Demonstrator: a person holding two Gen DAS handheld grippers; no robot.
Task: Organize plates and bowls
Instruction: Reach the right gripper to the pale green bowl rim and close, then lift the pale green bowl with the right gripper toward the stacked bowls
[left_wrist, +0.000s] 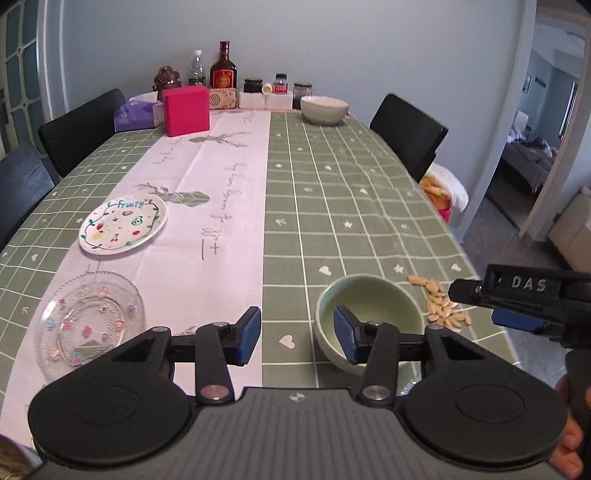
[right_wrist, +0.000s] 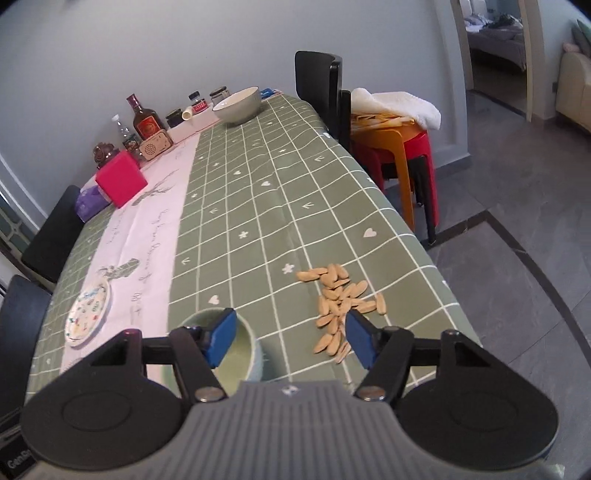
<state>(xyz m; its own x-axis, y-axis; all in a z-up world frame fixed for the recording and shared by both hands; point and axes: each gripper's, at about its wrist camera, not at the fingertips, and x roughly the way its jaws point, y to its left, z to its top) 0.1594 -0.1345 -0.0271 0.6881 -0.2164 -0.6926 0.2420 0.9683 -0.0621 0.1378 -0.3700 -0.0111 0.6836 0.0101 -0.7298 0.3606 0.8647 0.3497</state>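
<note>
A small light green bowl (left_wrist: 369, 310) stands near the table's front right; it also shows in the right wrist view (right_wrist: 240, 350). My left gripper (left_wrist: 297, 336) is open and empty, its right finger over the bowl's rim. My right gripper (right_wrist: 288, 338) is open and empty, its left finger over that bowl; it shows from the side in the left wrist view (left_wrist: 517, 306). A white "Fruity" plate (left_wrist: 123, 223) and a clear glass plate (left_wrist: 88, 321) lie at the left. A larger green bowl (left_wrist: 324, 109) stands at the far end.
Loose seeds (right_wrist: 340, 306) lie right of the small bowl near the table edge. A pink box (left_wrist: 186, 110), bottles and jars (left_wrist: 223, 70) line the far end. Black chairs (left_wrist: 410, 133) flank the table; stacked stools (right_wrist: 399, 147) stand at the right.
</note>
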